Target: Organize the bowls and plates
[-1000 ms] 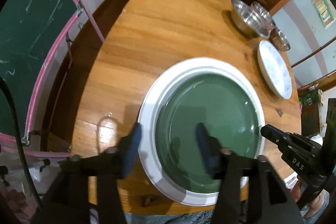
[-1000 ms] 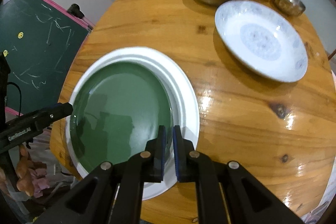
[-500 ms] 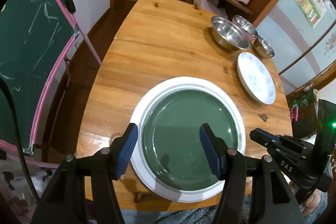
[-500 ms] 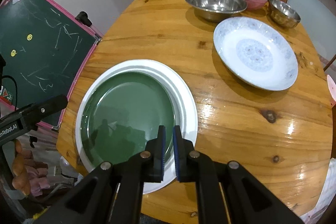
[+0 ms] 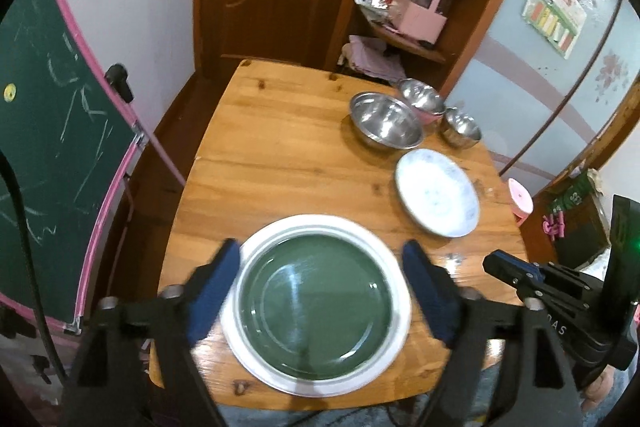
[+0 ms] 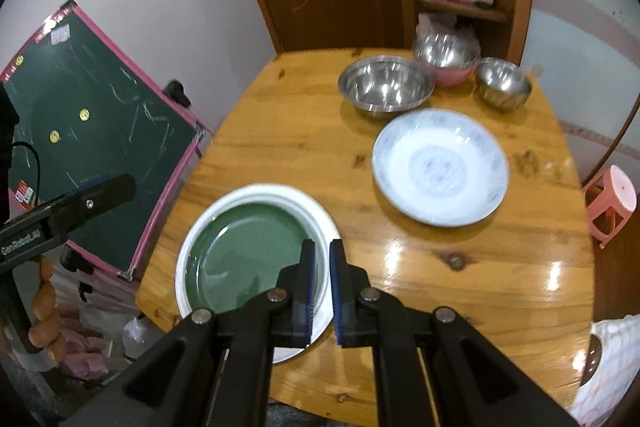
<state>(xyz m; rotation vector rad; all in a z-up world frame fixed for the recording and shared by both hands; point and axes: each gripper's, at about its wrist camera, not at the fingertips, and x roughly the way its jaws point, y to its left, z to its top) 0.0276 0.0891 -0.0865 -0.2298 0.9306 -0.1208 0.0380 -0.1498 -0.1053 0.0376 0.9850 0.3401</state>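
Note:
A green plate [image 5: 316, 303] lies inside a larger white plate [image 5: 396, 291] near the table's front edge; both also show in the right wrist view [image 6: 248, 267]. A white plate with a blue pattern [image 5: 437, 193] [image 6: 440, 167] lies further right. Three steel bowls [image 5: 386, 125] [image 6: 386, 87] stand at the far right, one of them in a pink bowl [image 6: 450, 75]. My left gripper [image 5: 320, 291] is wide open above the green plate, empty. My right gripper [image 6: 322, 287] is nearly shut and empty, above the white plate's right rim.
The wooden table [image 5: 280, 155] has a chalkboard [image 5: 52, 147] at its left. A door and a shelf unit [image 5: 404, 7] stand behind it. A pink stool [image 6: 612, 203] stands at the right.
Both grippers have risen and pulled back from the stacked plates, so more of the room shows. The left gripper has opened wider. The plates have not moved.

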